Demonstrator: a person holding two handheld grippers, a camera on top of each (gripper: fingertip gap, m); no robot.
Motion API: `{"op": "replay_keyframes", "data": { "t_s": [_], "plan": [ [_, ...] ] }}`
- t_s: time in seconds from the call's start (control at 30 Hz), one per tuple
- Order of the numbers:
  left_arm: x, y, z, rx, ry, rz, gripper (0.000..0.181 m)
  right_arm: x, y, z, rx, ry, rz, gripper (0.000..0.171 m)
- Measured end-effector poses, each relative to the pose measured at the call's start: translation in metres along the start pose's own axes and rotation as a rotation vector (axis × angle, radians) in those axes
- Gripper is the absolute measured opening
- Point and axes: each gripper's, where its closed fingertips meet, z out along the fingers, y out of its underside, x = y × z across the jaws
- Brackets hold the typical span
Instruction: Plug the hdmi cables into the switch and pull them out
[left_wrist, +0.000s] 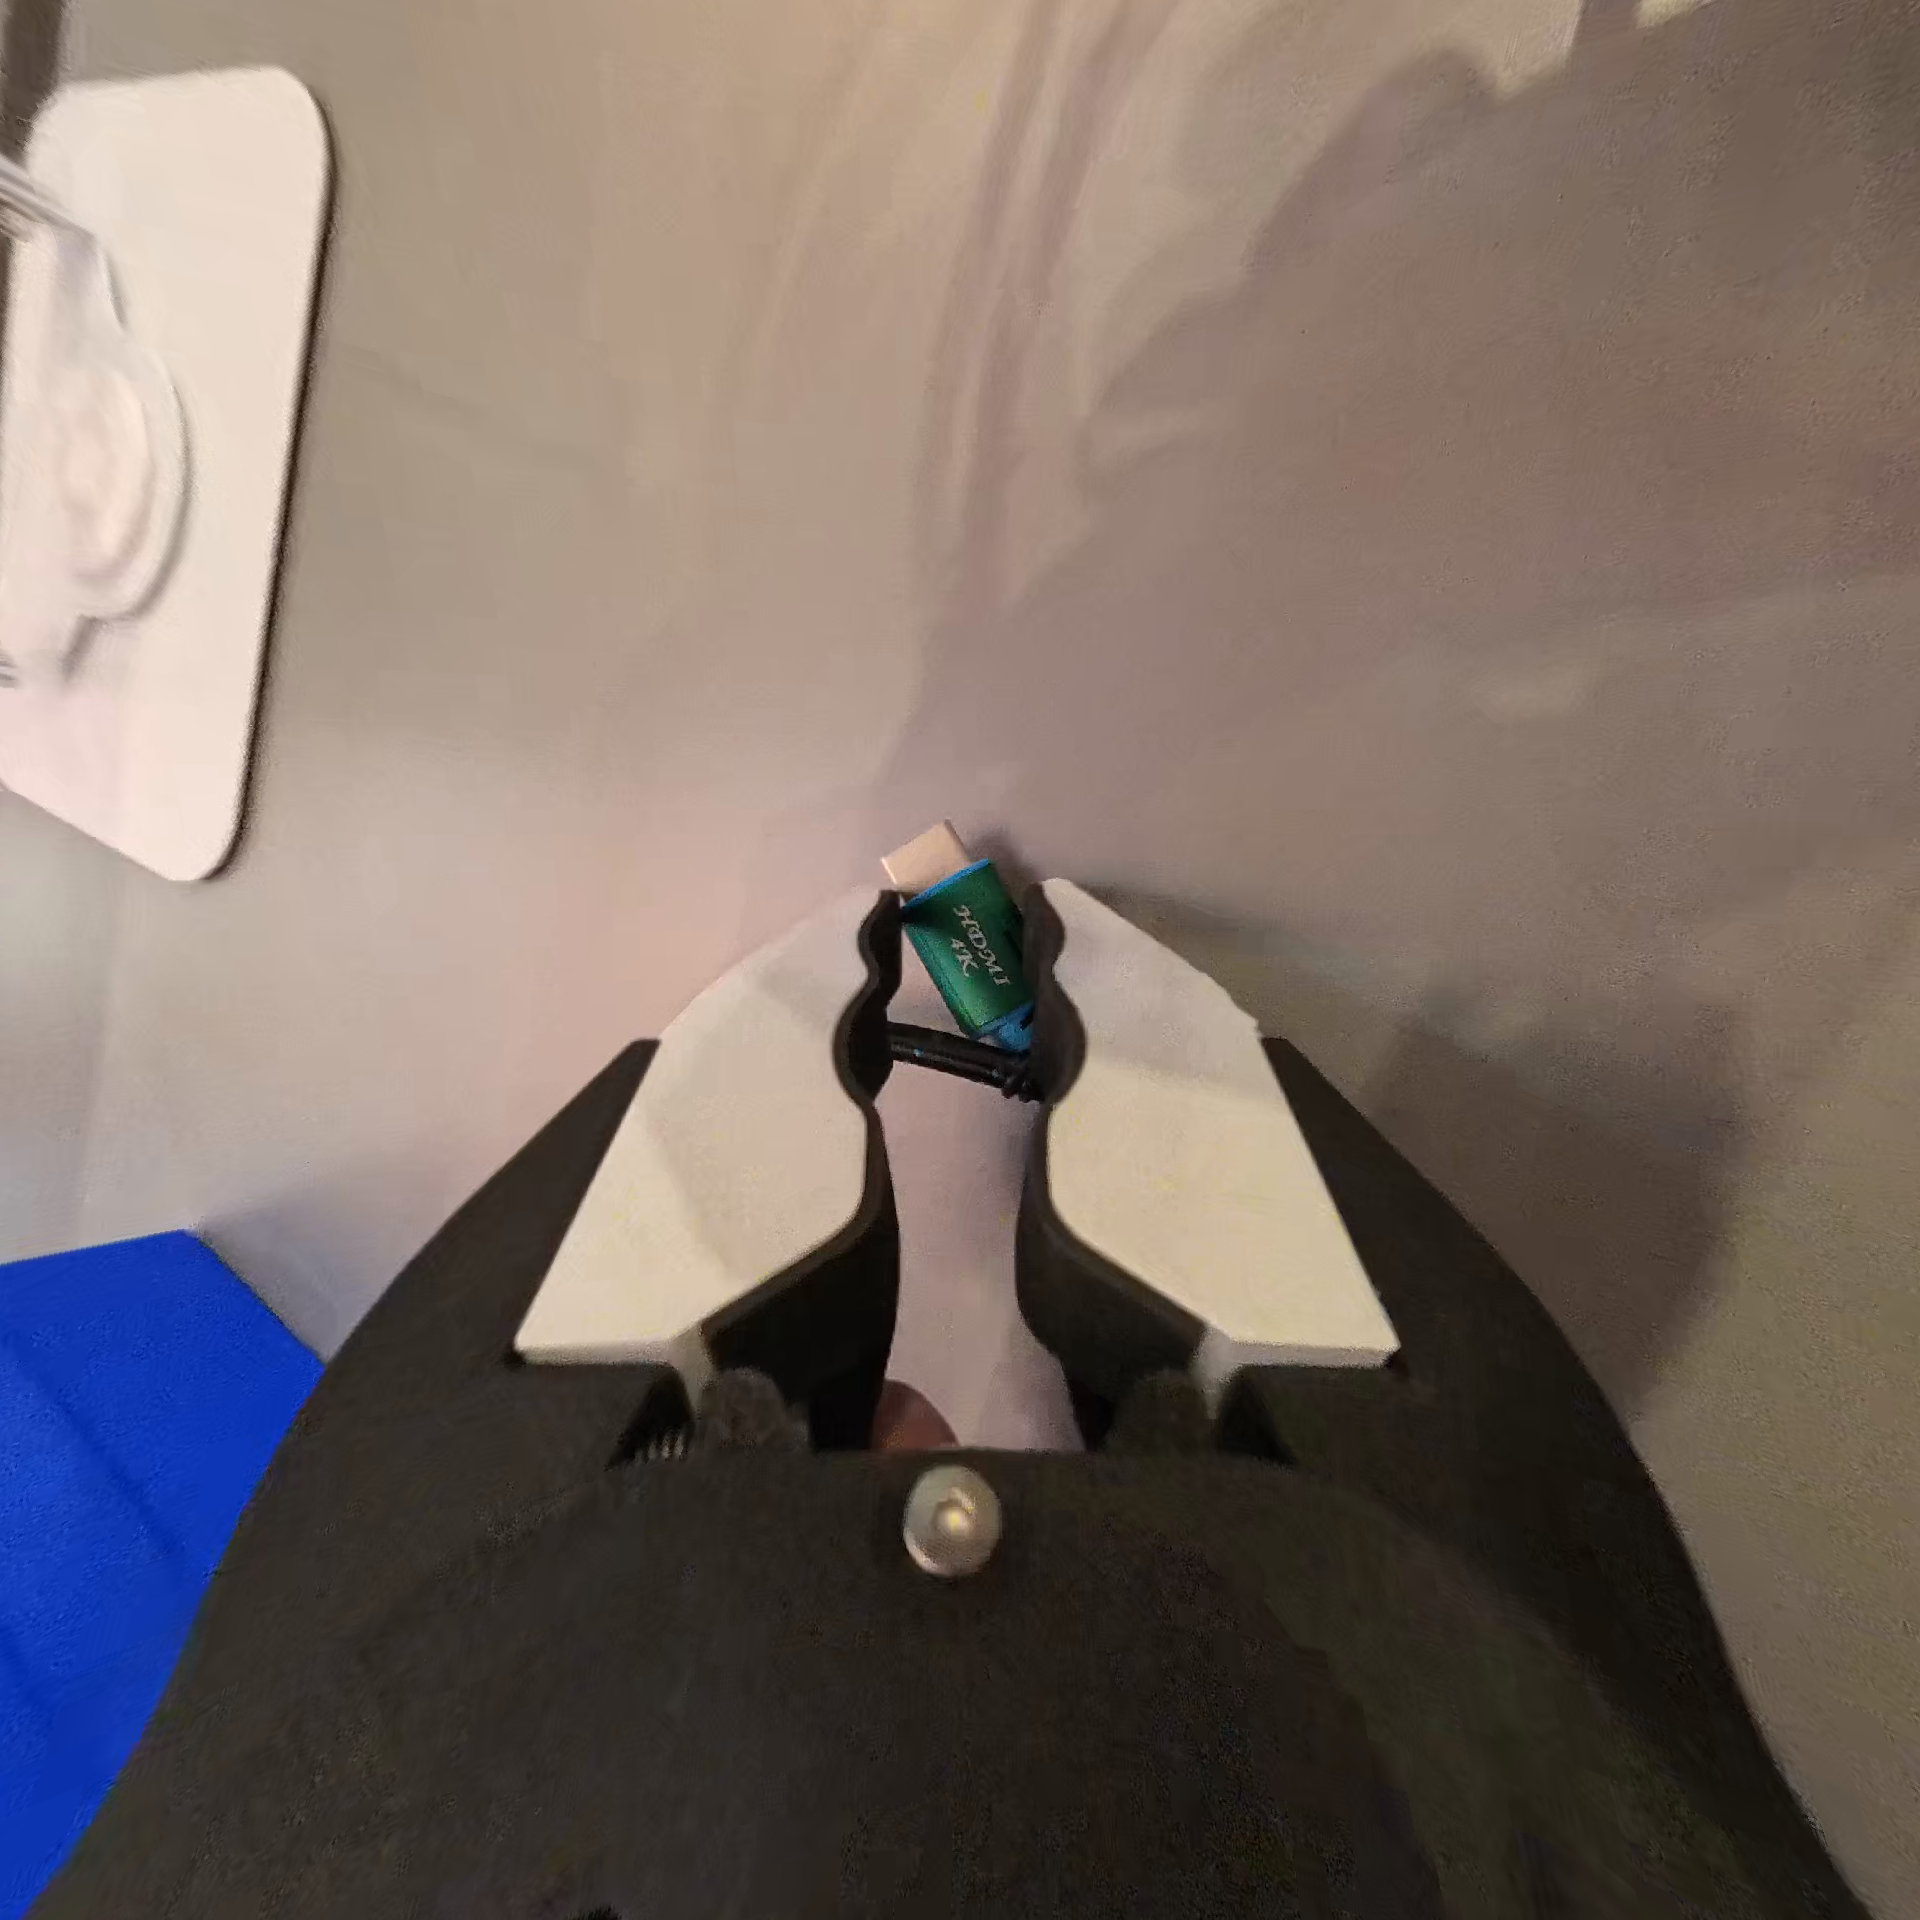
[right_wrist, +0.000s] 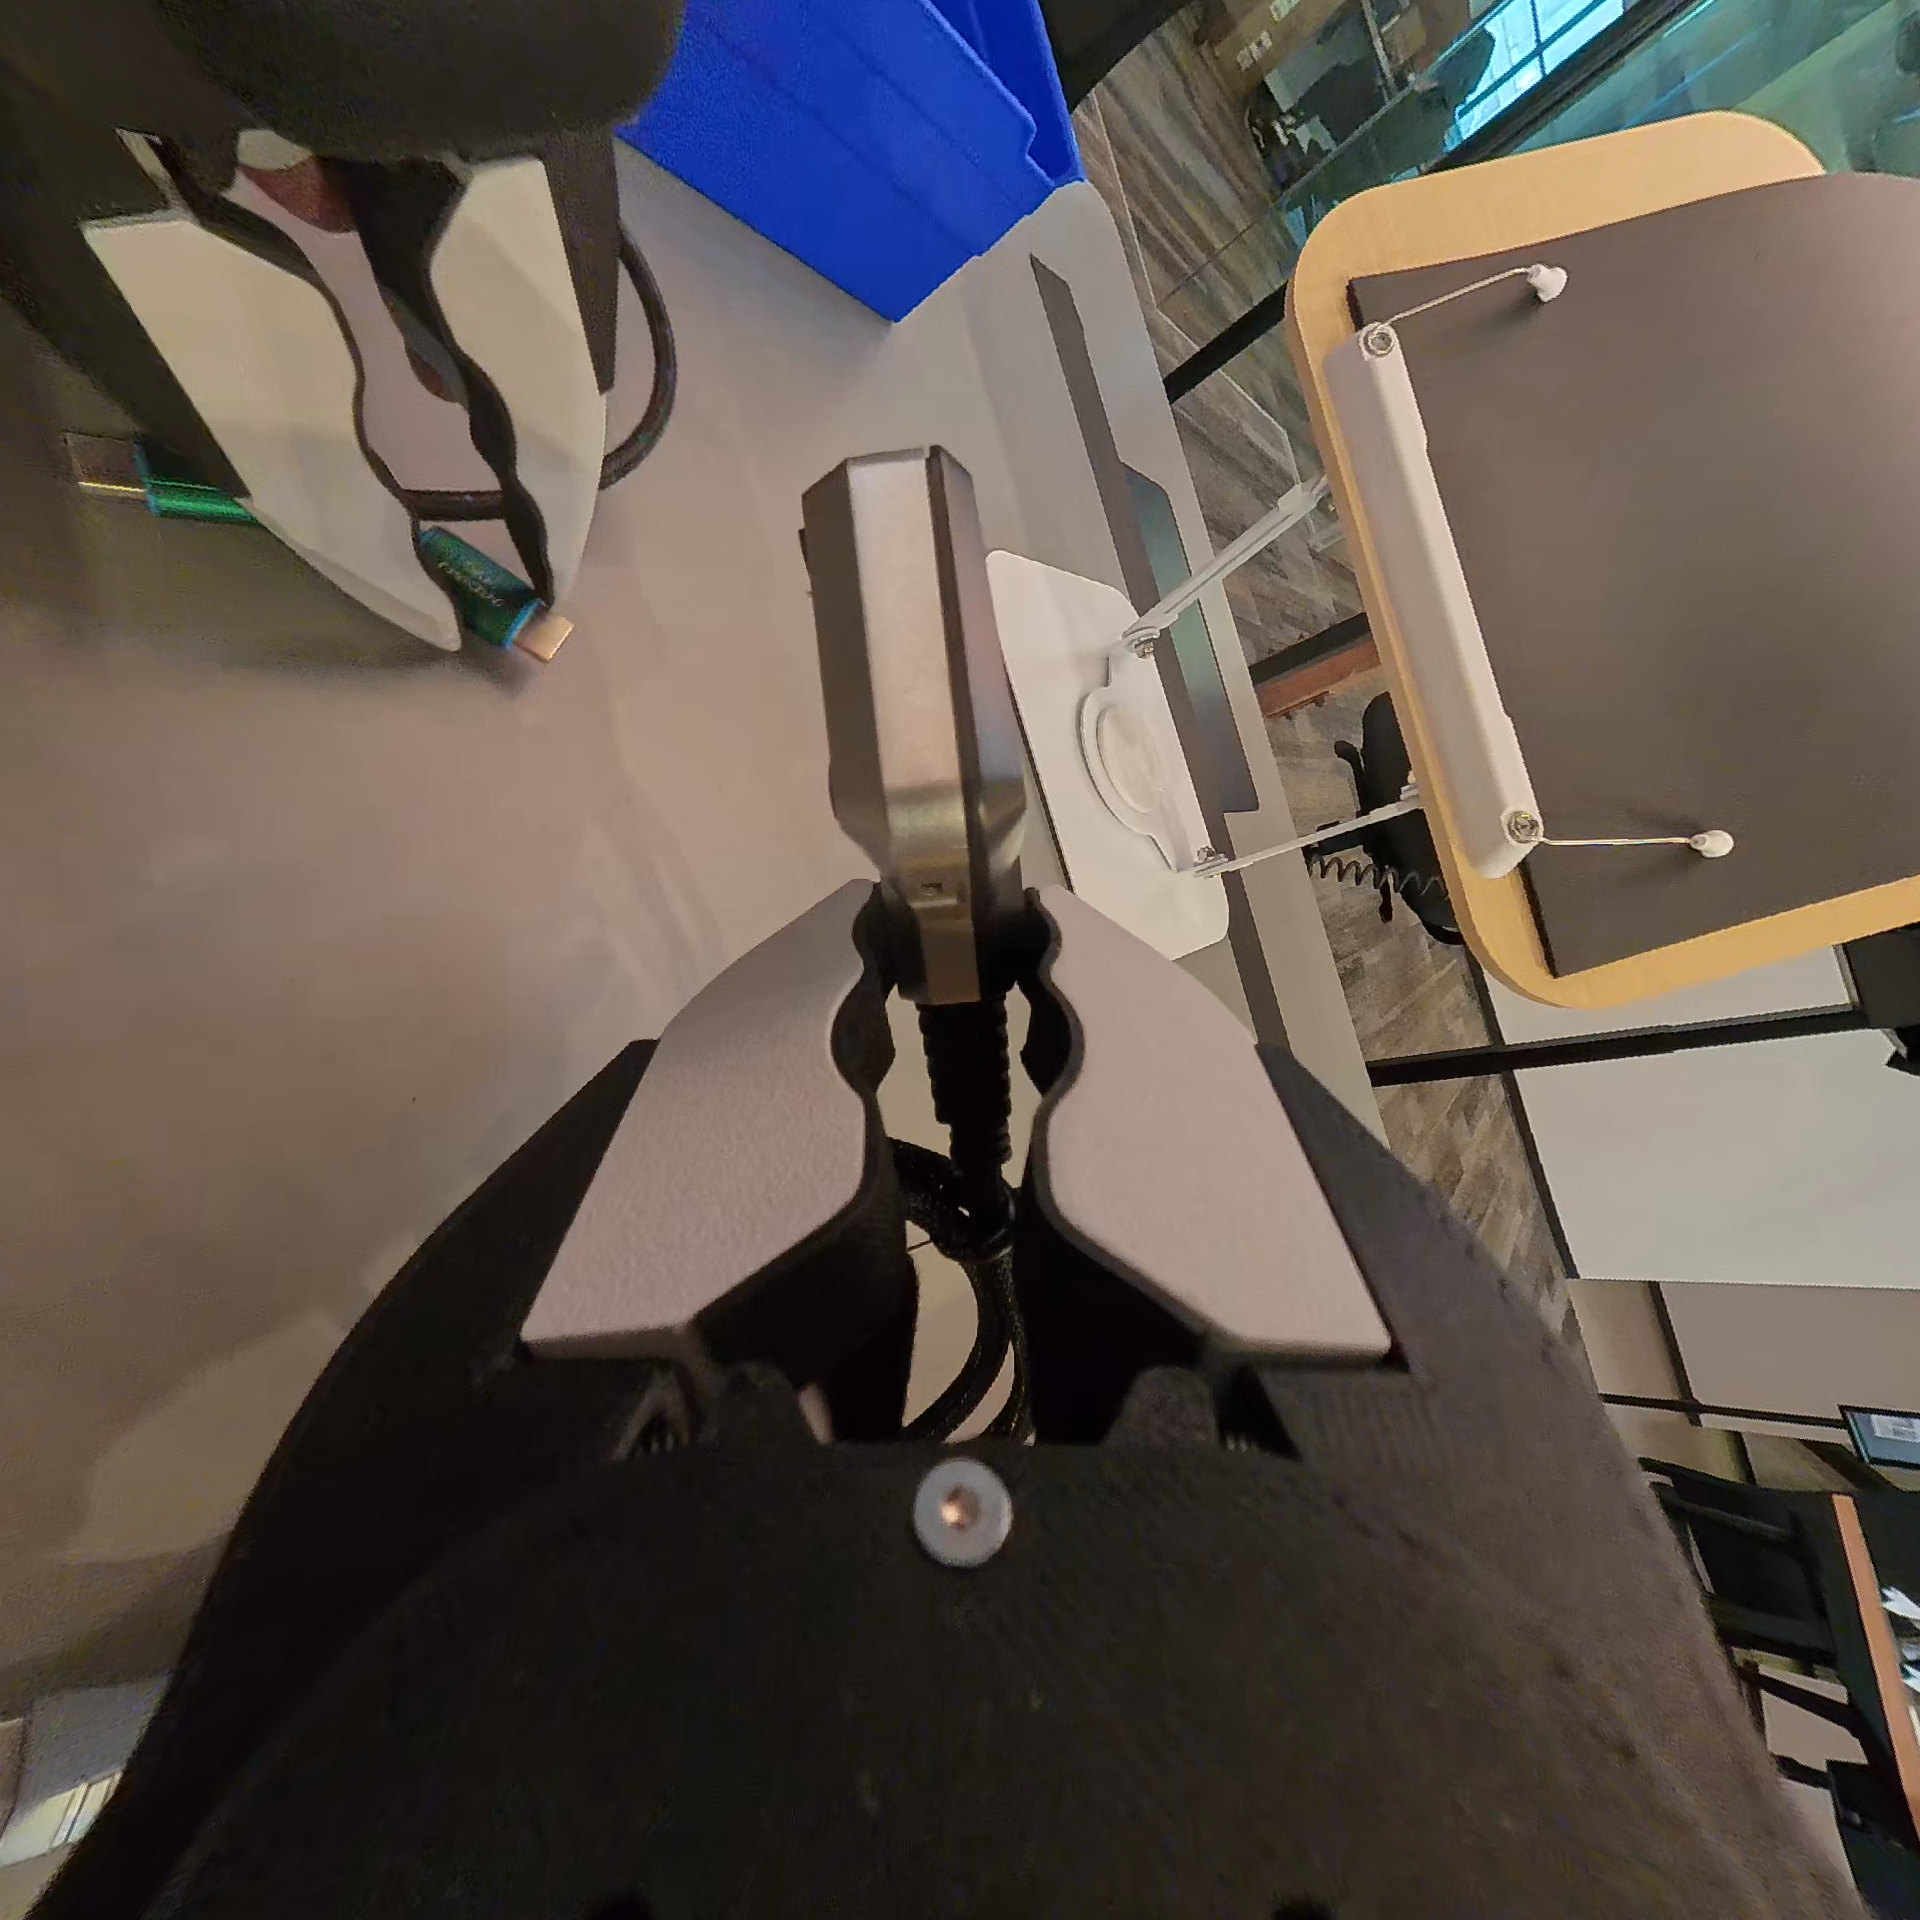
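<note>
Cable plug (left_wrist: 966, 951): green, pinched in left gripper (left_wrist: 961, 925), metal tip free.
Switch (right_wrist: 909, 707): grey, clamped by right gripper (right_wrist: 951, 935).
Second plug (right_wrist: 156, 488): on table (right_wrist: 312, 935).

2 grippers: left gripper (left_wrist: 961, 914), right gripper (right_wrist: 951, 920). 2 green HDMI plugs: first plug (right_wrist: 497, 601), second plug (right_wrist: 156, 488). 1 grey switch (right_wrist: 902, 675). 1 blue bin (right_wrist: 852, 135). 1 white pad (left_wrist: 156, 468).
</note>
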Motion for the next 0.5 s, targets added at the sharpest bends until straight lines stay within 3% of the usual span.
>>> {"op": "replay_keyframes", "data": {
  "t_s": [0.07, 0.33, 0.5],
  "plan": [
    [-0.004, 0.0, -0.003, 0.005, -0.042, 0.003, 0.022, 0.0, 0.0, 0.0, 0.0, -0.001, 0.001, 0.021],
    [-0.021, -0.026, -0.034, 0.288, -0.152, -0.018, 0.021, 0.0, 0.0, 0.0, 0.009, -0.008, 0.019, 0.021],
    [-0.042, -0.033, -0.05, 0.361, -0.306, -0.003, 0.021, -0.002, 0.0, 0.0, 0.01, -0.014, 0.025, 0.021]
  ]
}}
